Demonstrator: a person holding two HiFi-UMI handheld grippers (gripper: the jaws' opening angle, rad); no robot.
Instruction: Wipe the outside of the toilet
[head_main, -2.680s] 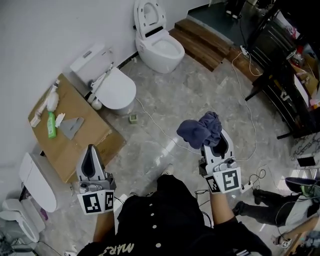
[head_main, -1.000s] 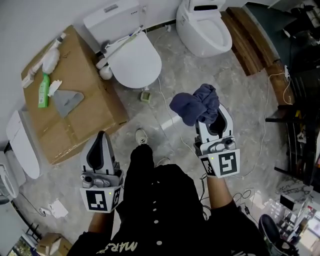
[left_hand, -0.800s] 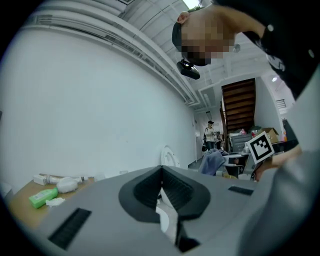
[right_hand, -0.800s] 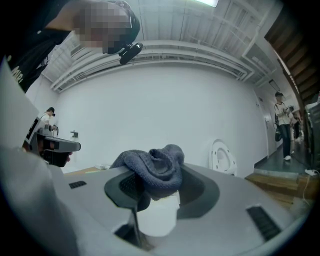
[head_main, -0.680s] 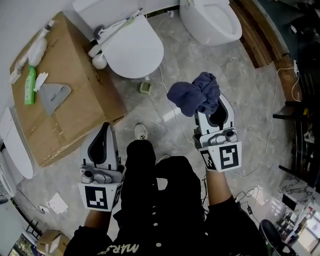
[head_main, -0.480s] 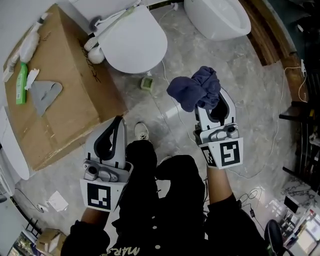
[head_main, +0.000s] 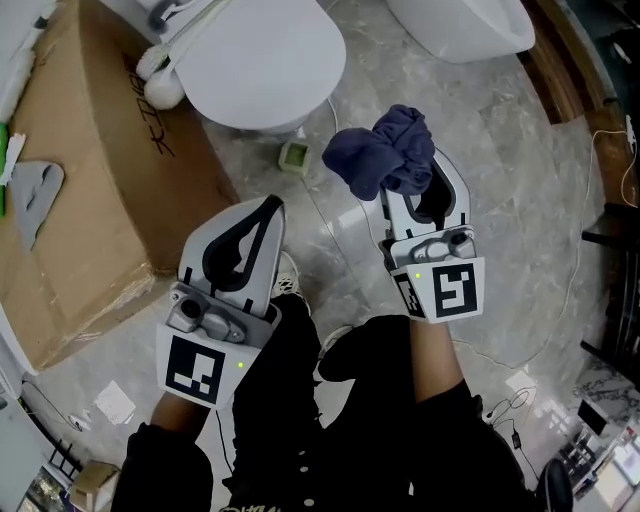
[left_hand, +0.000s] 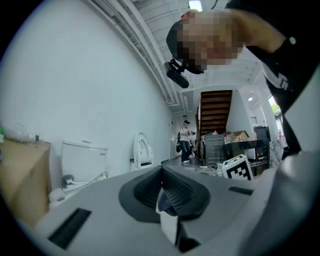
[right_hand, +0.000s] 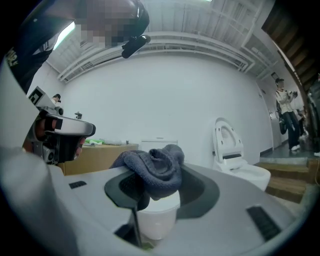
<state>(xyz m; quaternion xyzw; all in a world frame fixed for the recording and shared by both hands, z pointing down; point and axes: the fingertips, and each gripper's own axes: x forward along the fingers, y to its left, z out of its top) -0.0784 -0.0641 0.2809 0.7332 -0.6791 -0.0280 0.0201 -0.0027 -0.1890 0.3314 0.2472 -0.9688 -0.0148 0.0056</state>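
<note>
While the crumpled dark blue cloth sits pinched in the right gripper's jaws | left gripper: jaws together, empty | white closed-lid toilet: ahead on the floor, well apart from the cloth | next, likely: lower, press a broad fold flat on the bowl's outer wall, grip firm.

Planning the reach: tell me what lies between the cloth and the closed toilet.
Head view: a small greenish box and a thin white cable lie between cloth and toilet.
</note>
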